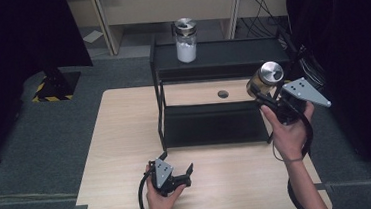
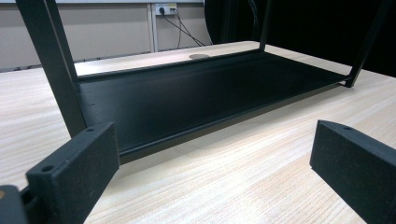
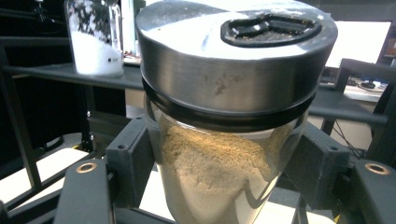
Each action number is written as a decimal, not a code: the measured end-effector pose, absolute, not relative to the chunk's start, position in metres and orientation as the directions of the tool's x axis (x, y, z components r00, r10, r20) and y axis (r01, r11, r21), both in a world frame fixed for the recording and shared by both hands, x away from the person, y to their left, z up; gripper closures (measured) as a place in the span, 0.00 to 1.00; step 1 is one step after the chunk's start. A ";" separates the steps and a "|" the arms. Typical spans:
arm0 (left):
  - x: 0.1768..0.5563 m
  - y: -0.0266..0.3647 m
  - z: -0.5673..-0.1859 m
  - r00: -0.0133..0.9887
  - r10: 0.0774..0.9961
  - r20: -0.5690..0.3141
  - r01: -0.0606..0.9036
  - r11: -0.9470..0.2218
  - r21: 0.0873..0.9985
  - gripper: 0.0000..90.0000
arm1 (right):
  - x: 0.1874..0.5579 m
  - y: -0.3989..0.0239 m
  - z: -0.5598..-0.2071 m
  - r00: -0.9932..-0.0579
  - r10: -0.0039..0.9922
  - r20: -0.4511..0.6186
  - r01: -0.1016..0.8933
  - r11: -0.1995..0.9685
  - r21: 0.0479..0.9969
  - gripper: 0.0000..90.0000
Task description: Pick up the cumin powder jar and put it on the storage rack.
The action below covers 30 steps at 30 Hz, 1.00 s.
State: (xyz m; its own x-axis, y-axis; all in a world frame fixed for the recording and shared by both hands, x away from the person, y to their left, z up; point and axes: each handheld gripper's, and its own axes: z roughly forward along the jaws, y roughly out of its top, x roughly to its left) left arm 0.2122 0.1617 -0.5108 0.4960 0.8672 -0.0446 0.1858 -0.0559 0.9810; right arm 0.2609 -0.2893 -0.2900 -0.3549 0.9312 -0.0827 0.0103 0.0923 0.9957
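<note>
The right gripper (image 1: pixel 267 98) jaws are clamping an upright steel-lidded glass jar of brown powder (image 1: pixel 264 78) beside the black metal shelf's top tier (image 1: pixel 230 56); left gripper (image 1: pixel 183 175) jaws are gaping wide.

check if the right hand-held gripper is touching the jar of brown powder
Touching. The right gripper view shows the right hand-held gripper with both black pads pressed against the glass sides of the jar of brown powder, which is held clear of the table.

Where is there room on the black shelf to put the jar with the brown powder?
The top shelf is bare right of the white-powder jar. The bottom shelf is bare too. The brown-powder jar sits in the right gripper.
</note>
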 end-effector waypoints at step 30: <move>0.212 0.161 -0.511 0.495 0.868 -0.043 0.186 -0.058 0.981 0.01 | 0.267 -0.288 -0.260 -0.334 0.938 -0.092 -0.022 0.090 0.996 0.35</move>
State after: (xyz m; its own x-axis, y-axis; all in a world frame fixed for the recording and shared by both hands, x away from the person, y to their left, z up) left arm 0.2122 0.1613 -0.5107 0.4955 0.8676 -0.0426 0.1858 -0.0580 0.9809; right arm 0.2665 -0.2881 -0.2600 -0.3344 0.9379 -0.0919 -0.0222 0.0897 0.9957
